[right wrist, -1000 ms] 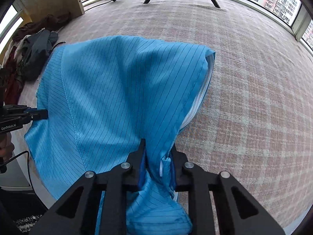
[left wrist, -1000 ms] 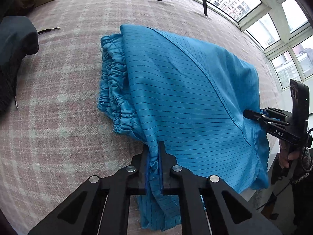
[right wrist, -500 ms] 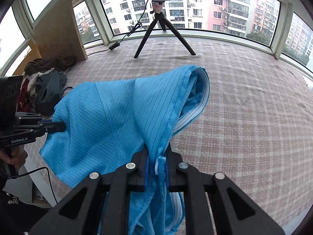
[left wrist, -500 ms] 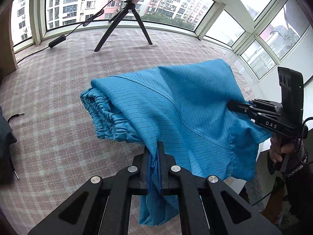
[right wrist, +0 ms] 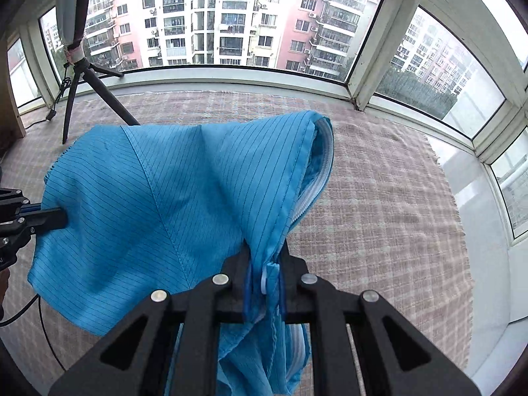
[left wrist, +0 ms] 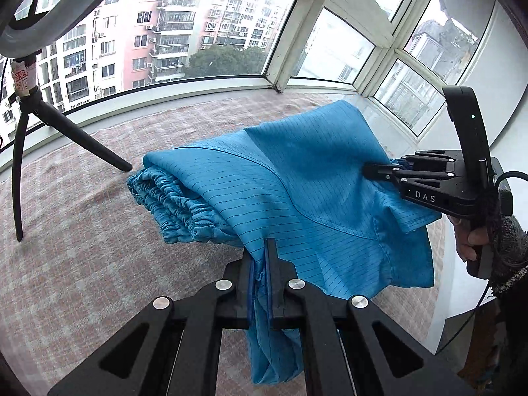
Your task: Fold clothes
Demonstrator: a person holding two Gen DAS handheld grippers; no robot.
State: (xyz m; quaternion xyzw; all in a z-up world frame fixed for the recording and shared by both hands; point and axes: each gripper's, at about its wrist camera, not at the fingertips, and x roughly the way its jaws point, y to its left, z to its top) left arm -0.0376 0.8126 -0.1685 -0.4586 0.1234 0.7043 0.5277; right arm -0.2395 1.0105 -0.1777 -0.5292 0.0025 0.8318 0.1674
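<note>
While the blue garment point(left wrist: 297, 198) is held raised above the checked blanket point(left wrist: 82, 264), one edge is clamped in the left tongs point(left wrist: 260, 264), the zipper edge in the right tongs point(right wrist: 265, 264). Bare blanket is seen rightward.

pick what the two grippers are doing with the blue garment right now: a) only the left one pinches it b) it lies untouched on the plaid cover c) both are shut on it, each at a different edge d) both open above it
c: the left gripper and the right gripper each clamp a fold of the blue garment, holding it up between them.
</note>
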